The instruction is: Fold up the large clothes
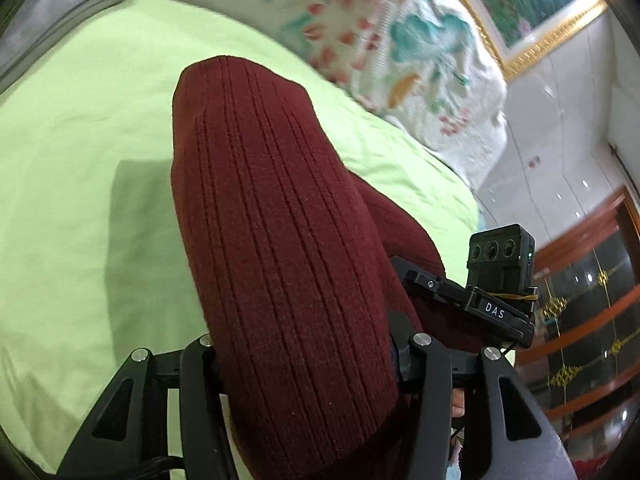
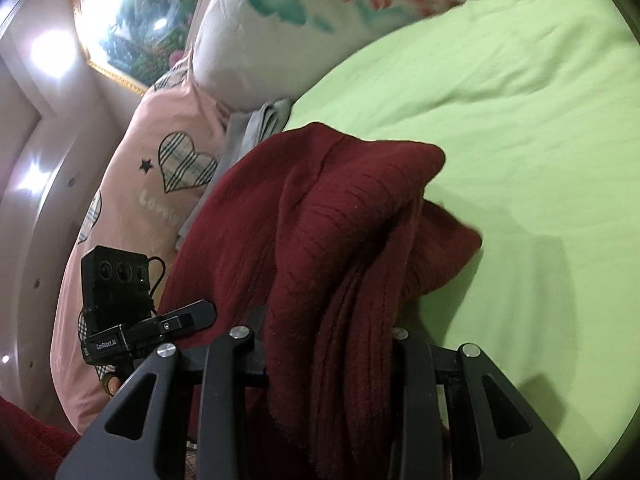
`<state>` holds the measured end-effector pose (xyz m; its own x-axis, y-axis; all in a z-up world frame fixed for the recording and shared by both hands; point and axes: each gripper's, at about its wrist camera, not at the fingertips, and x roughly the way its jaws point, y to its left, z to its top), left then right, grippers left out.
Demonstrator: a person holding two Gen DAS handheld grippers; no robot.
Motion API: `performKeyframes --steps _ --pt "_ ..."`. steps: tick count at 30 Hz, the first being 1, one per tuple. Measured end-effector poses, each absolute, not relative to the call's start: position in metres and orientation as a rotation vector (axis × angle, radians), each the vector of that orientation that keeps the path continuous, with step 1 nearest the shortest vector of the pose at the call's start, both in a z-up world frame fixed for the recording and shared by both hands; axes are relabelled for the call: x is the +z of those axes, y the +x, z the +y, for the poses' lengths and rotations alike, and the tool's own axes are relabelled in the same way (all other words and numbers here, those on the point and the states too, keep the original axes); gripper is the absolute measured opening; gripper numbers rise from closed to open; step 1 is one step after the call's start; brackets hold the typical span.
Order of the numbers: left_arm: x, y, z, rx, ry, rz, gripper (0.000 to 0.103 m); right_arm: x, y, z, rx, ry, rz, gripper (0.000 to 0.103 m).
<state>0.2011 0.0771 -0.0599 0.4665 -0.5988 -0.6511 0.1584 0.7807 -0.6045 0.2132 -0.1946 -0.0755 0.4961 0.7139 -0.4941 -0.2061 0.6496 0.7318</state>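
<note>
While both the left gripper (image 1: pixel 304 360) and right gripper (image 2: pixel 324 344) clamp the maroon sweater (image 1: pixel 280 216), it drapes forward toward the far green bedsheet (image 1: pixel 80 128).

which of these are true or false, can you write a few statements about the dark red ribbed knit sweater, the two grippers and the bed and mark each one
1. Both grippers are closed on the dark red ribbed knit sweater. True: the left gripper and the right gripper each have its fabric bunched between their fingers.
2. The bed is covered with a blue striped sheet. False: it is a plain light green sheet.
3. A pink pillow with plaid hearts lies at the edge of the bed. True.
4. The sweater lies flat and fully spread out. False: it is lifted and hangs in folds.
5. A floral white quilt lies beyond the green sheet. True.
</note>
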Motion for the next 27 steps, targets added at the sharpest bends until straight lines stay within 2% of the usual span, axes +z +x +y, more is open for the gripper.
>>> performKeyframes --steps 5,10,13,15,17,27 --pt "-0.104 0.199 0.092 -0.405 -0.486 1.064 0.056 -0.114 0.225 -0.167 0.56 0.606 1.013 0.034" --pt "-0.109 0.197 0.092 -0.417 -0.486 1.031 0.064 -0.123 0.224 -0.172 0.559 0.656 1.005 0.037" --pt "-0.109 0.198 0.089 -0.413 -0.466 1.037 0.069 -0.123 0.225 -0.171 0.54 0.653 1.014 0.043" --pt "-0.109 0.196 0.09 -0.409 -0.49 1.051 0.072 -0.121 0.223 -0.172 0.525 0.654 1.021 0.053" --pt "-0.107 0.192 0.095 -0.399 -0.501 1.048 0.072 -0.116 0.219 -0.178 0.493 0.646 1.027 0.059" --pt "-0.049 0.127 0.124 -0.346 -0.447 0.871 0.069 -0.055 0.192 -0.207 0.396 0.635 0.833 0.059"
